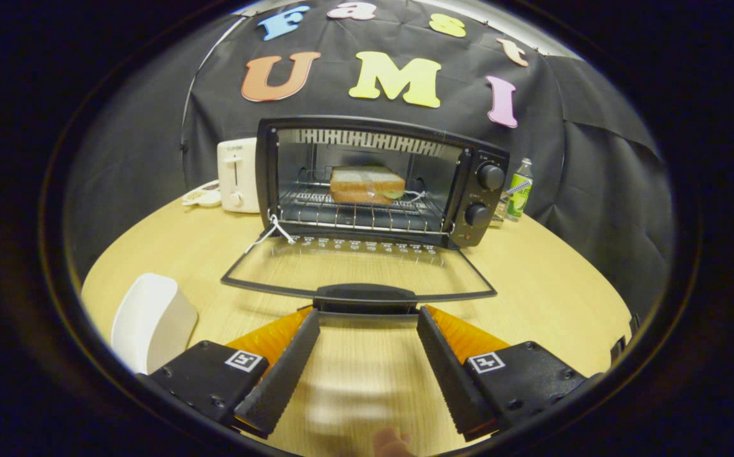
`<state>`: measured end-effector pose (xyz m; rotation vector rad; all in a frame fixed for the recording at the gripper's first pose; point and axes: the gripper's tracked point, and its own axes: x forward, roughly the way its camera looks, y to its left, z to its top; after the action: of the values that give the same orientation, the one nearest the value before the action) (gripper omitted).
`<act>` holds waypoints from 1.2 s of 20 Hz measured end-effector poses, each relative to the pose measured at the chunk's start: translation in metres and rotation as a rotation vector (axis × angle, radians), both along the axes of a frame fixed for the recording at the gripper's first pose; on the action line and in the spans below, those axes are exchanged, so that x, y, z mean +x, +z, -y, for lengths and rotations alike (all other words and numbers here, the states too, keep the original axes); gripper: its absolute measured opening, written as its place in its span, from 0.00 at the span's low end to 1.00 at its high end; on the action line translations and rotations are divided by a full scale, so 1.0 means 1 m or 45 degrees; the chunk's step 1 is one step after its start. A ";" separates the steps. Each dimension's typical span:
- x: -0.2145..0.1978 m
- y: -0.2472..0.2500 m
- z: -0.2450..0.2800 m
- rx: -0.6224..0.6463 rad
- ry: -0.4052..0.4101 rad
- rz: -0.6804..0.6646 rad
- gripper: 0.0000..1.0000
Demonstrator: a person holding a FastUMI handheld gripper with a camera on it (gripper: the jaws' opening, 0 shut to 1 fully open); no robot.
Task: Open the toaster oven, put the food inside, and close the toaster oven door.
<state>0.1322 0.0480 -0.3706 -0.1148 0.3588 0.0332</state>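
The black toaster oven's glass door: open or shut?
Open. The glass door lies folded down flat, its handle just ahead of the open gripper; a sandwich sits inside.

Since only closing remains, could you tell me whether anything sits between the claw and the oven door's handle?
Nothing visible does. The open claw has its fingertips flanking the black handle of the lowered glass door, with bare wooden table below it.

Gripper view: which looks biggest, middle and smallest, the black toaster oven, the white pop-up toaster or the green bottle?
1. Black toaster oven, door open, largest.
2. White pop-up toaster.
3. Green bottle, smallest.
The toaster and bottle stand farther back, so they may look a bit small. The gripper is open at the door handle.
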 end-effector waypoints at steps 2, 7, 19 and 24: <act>0.008 0.000 0.008 0.007 -0.036 0.016 1.00; 0.006 -0.013 0.006 0.186 -0.002 -0.113 0.99; 0.008 -0.003 0.006 0.147 -0.010 -0.021 0.98; 0.003 0.013 0.005 0.126 -0.008 0.109 0.98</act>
<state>0.1350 0.0430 -0.3575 -0.0173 0.2716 0.0398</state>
